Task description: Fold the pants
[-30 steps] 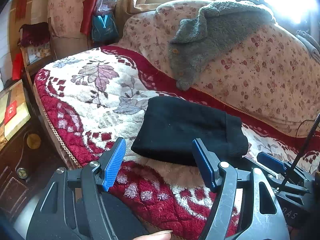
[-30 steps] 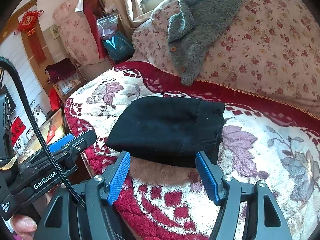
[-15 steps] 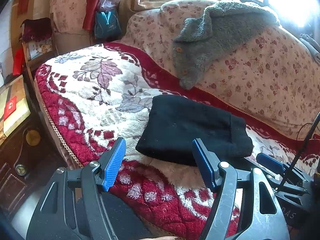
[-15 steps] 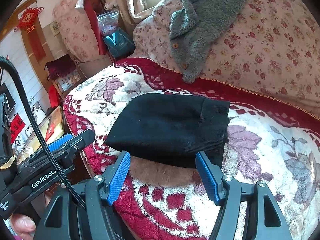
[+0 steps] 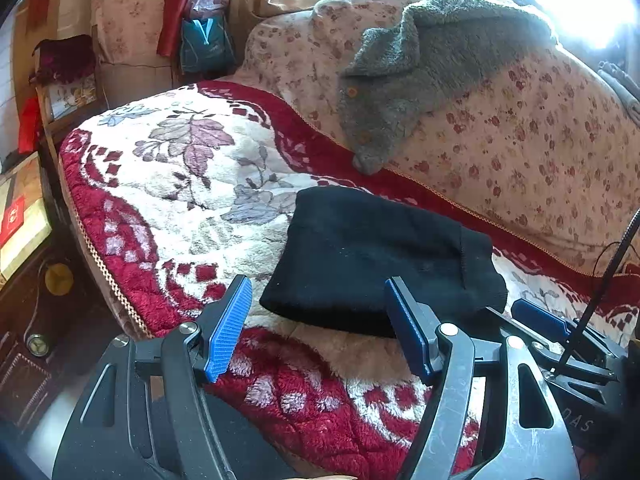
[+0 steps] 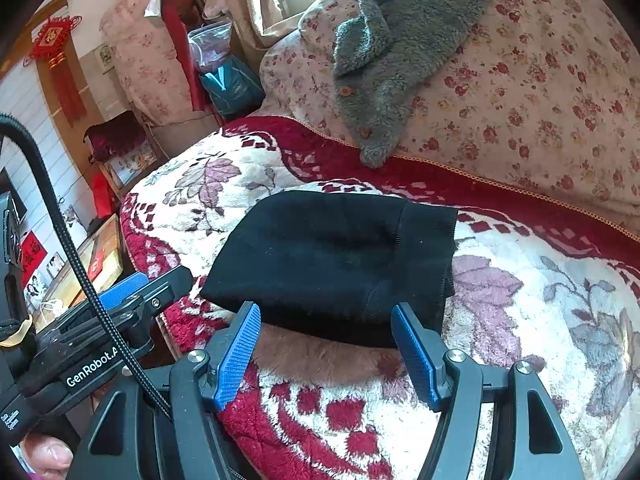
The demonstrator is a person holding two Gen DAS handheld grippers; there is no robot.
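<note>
Basically the black pants [image 5: 380, 256] already sit as a compact folded bundle on the floral red-and-white blanket [image 5: 188, 184] covering the sofa seat, close to its front edge. From the left gripper [image 5: 318, 326] the bundle lies at 12 to 1 o'clock, just past the fingertips; from the right gripper [image 6: 326, 338] it's dead 12. Both grippers hang apart from the cloth, jaws wide, nothing between the blue pads.

Looks near done to me, maybe one more fold or a tidy-up.

Risks:
- Bundle is thick and soft. A pinch at the near edge likely takes only the top layer, and lifting that peels the fold open.
- Plush blanket pile right under the edge. A low, deep bite could grab blanket with the pants and drag both.
- Bundle sits near the seat's front edge; any pull toward 6 o'clock could slide it off.
- Grippers are close side by side, with a cable [image 6: 72, 256] hanging between them; converging on the same edge risks a knock or snag.
- Grey fleece garment [image 5: 420, 68] at 12 on the backrest is well apart, no issue.
</note>
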